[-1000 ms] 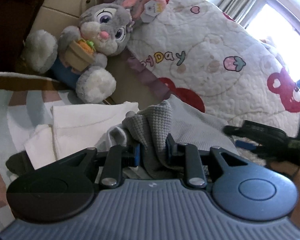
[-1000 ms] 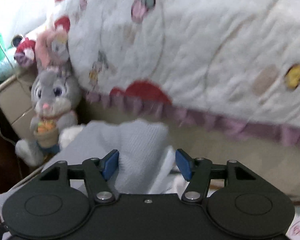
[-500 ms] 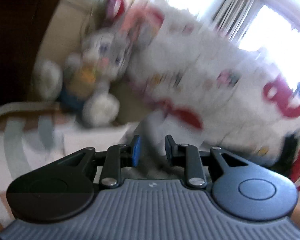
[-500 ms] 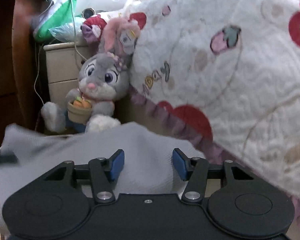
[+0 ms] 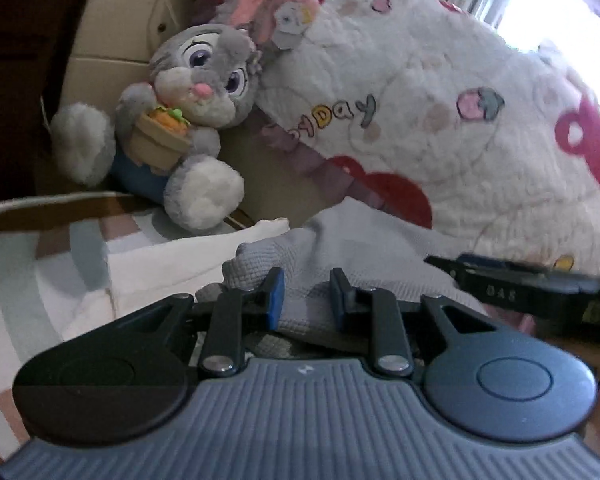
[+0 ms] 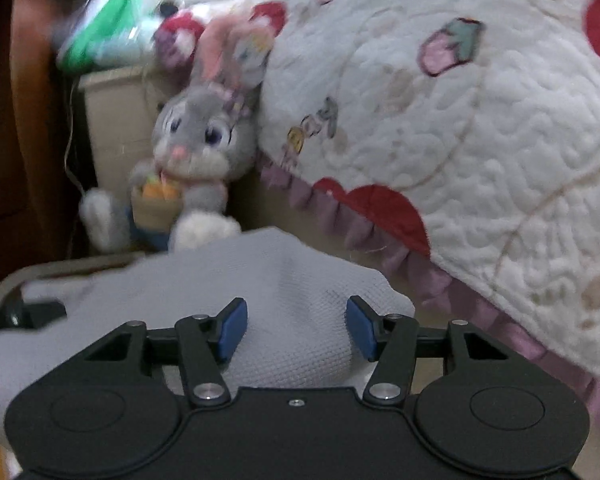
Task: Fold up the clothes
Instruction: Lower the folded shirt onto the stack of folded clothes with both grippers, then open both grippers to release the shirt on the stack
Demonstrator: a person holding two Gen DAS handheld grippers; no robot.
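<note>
While both grippers work the grey knit (image 5: 352, 248), the main risk is a lost hold. The left gripper (image 5: 306, 296) has its jaws narrow and closing, with a fold of knit between them; whether the pads truly pinch cannot be told. The right gripper (image 6: 296, 330) has its jaws wider and opening around a thick bunch of the same cloth, so that end could slide free (judgement) and the fold collapse. A second risk: the knit drags the white cloth (image 5: 172, 264), which lies just left of the left gripper, out of its fold.

The knit lies directly ahead of both grippers, bunched and humped, spanning from one to the other; its long axis seems to run across, left to right. Beyond it sit the plush rabbit (image 5: 188, 116) and quilt (image 5: 440, 120).
</note>
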